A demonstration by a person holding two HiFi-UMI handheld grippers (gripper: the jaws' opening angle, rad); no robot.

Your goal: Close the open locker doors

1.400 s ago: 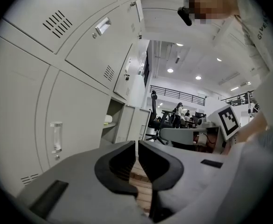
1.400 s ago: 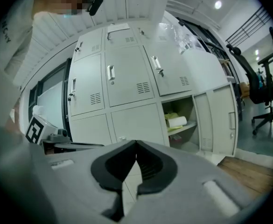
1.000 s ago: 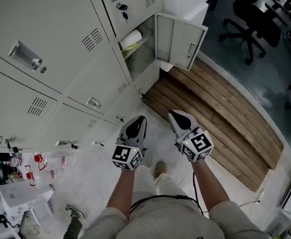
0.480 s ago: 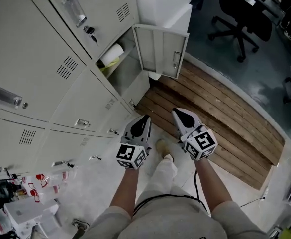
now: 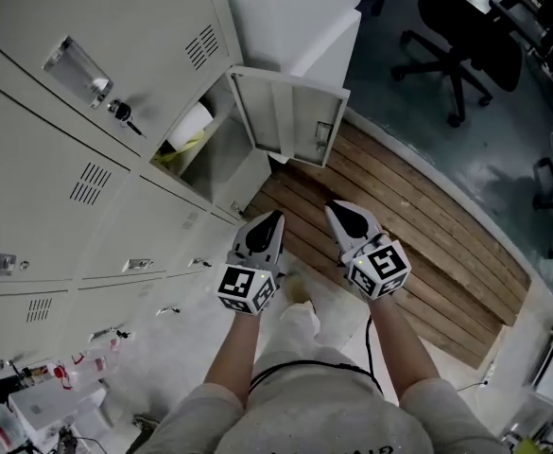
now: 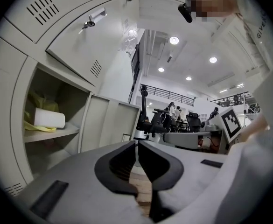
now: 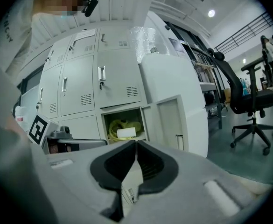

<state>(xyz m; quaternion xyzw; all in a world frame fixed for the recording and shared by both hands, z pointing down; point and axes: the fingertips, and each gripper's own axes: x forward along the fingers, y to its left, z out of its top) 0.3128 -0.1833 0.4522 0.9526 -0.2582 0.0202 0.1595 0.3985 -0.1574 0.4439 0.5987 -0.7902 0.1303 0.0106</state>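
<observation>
Locker door (image 5: 290,119) hangs open; left gripper (image 5: 272,218) jaws clenched empty, right gripper (image 5: 333,210) jaws just opening, empty.

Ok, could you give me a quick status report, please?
Left gripper shut, empty; right gripper empty, jaws opening. Locker door open, untouched. Nothing between grippers and door.

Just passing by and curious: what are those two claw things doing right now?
Left gripper: closed, empty.
Right gripper: nearly closed, just opening, empty.
</observation>
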